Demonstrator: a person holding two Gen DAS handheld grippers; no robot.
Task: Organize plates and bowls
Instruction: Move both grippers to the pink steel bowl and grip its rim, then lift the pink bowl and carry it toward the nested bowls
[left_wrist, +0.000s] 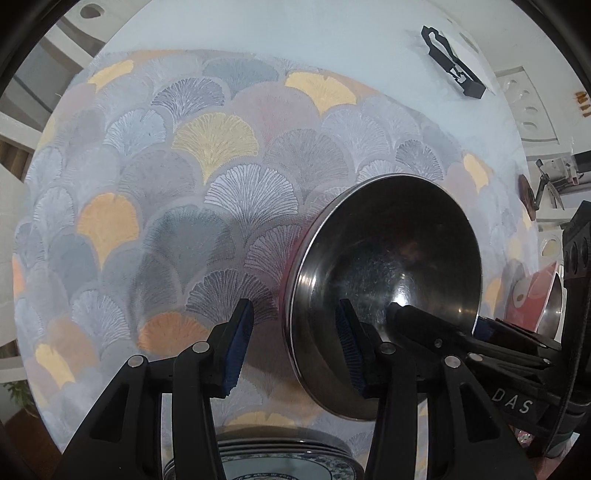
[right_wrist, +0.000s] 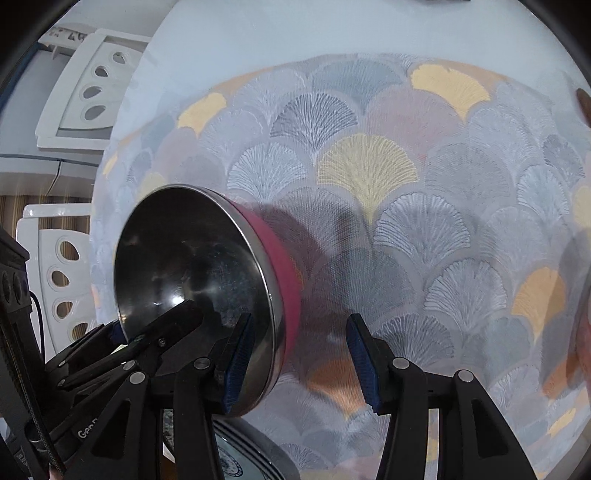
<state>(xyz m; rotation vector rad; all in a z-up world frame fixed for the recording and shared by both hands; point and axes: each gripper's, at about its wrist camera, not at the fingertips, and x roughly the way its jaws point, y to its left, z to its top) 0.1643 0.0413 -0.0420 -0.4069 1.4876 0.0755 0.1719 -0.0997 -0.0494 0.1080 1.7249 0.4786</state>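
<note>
Nearest the cameras, a stack of blue-patterned plates (left_wrist: 291, 467) is lying on the fan-print cloth (left_wrist: 214, 144), partly hidden behind both grippers.

The left gripper (left_wrist: 295, 306) is straddling one side of the steel bowl's (left_wrist: 388, 251) rim, with one finger inside and the other outside the pink wall. The right gripper (right_wrist: 301, 319) is straddling the opposite side in the same way. Both sets of jaws are standing partly apart. Cloth is showing between each outer pad and the wall, so I cannot tell whether either gripper is clamping.

The bowl is tipping steeply on edge over the cloth, its mouth facing the cameras.

Farther off, a black clip-like object (left_wrist: 452, 62) is lying on the bare white bench (left_wrist: 295, 29). White chairs (right_wrist: 92, 92) are standing beyond.
</note>
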